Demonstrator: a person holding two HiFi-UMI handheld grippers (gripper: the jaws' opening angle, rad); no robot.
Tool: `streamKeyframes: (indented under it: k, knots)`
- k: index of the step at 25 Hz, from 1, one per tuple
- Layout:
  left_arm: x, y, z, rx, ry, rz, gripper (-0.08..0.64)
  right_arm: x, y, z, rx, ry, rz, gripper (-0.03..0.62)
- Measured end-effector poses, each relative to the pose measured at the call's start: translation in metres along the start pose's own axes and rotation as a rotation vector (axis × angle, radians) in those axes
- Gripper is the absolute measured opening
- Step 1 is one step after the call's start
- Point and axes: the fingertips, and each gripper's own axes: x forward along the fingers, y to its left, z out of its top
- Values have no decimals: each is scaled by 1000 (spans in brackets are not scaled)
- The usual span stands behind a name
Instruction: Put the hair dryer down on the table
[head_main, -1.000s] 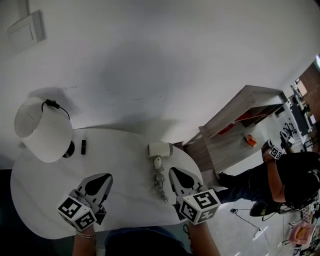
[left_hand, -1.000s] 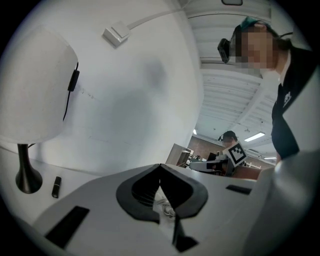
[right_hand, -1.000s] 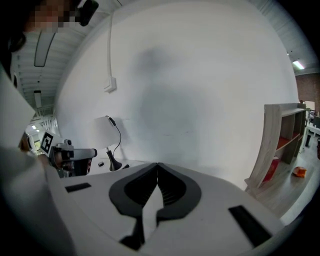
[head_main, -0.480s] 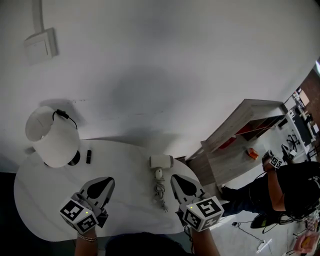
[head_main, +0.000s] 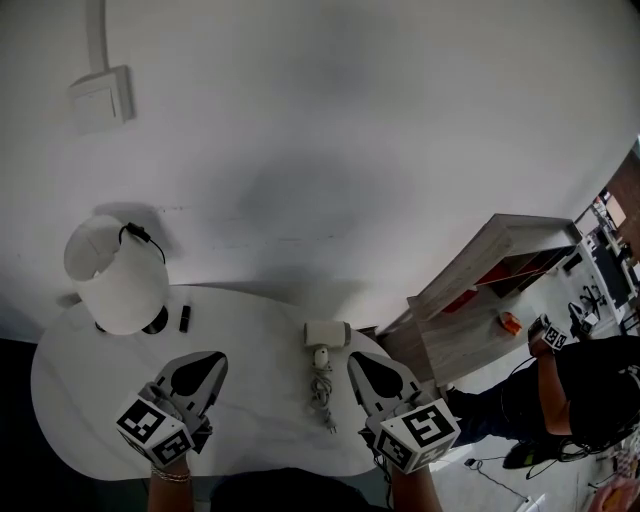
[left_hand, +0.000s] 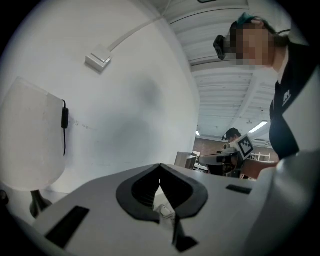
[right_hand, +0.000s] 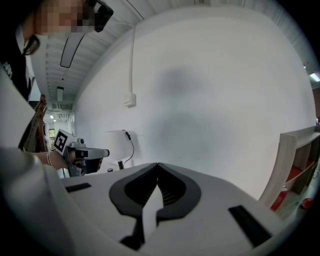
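The white hair dryer (head_main: 326, 335) lies on the white oval table (head_main: 250, 330) with its bundled cord (head_main: 322, 388) trailing toward me. It is free of both grippers. My left gripper (head_main: 205, 360) hovers over the table to the dryer's left, jaws shut and empty. My right gripper (head_main: 358, 358) hangs just right of the cord, also shut with nothing in it. In the left gripper view the jaw tips (left_hand: 160, 166) meet, and in the right gripper view the tips (right_hand: 158, 165) touch too.
A white lamp (head_main: 118, 285) with a black cable stands at the table's far left, a small black object (head_main: 184, 318) beside it. A wooden shelf unit (head_main: 490, 280) and a person (head_main: 580, 390) are off the right edge. A switch box (head_main: 102, 97) is on the wall.
Both grippers have lifted a little above the table, still shut. The head view has tilted up toward the wall. The hair dryer has stayed where it lies.
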Motion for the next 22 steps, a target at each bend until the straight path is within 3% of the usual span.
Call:
streamKeyframes:
  k: [9, 22]
  knots:
    - [-7, 11, 22, 53, -49, 32, 14, 2, 14, 10, -59, -5, 50, 18]
    - [-11, 2, 10, 21, -34, 25, 14, -4, 10, 18, -58, -44, 27, 18]
